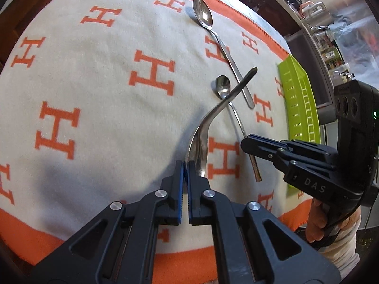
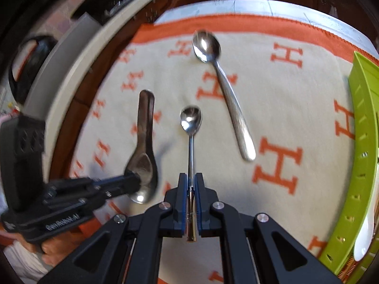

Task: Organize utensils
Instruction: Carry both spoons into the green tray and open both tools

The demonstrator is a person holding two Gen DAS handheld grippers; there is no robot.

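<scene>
My left gripper (image 1: 185, 165) is shut on the bowl rim of a deep metal soup spoon (image 1: 213, 113), whose handle points up and away above the cloth. My right gripper (image 2: 190, 177) is shut on the thin handle of a small teaspoon (image 2: 190, 120), bowl pointing away. Each view shows the other tool: the right gripper (image 1: 245, 143) on the teaspoon (image 1: 222, 86), the left gripper (image 2: 133, 177) on the soup spoon (image 2: 143, 142). A larger table spoon (image 1: 220, 45) (image 2: 227, 94) lies loose on the cloth beyond both.
A cream cloth (image 1: 94, 94) with orange H letters and an orange border covers the table. A lime-green slotted tray (image 1: 300, 99) (image 2: 362, 123) stands at the right edge, with a white spoon (image 2: 363, 236) inside. A person's hand (image 1: 317, 222) holds the right tool.
</scene>
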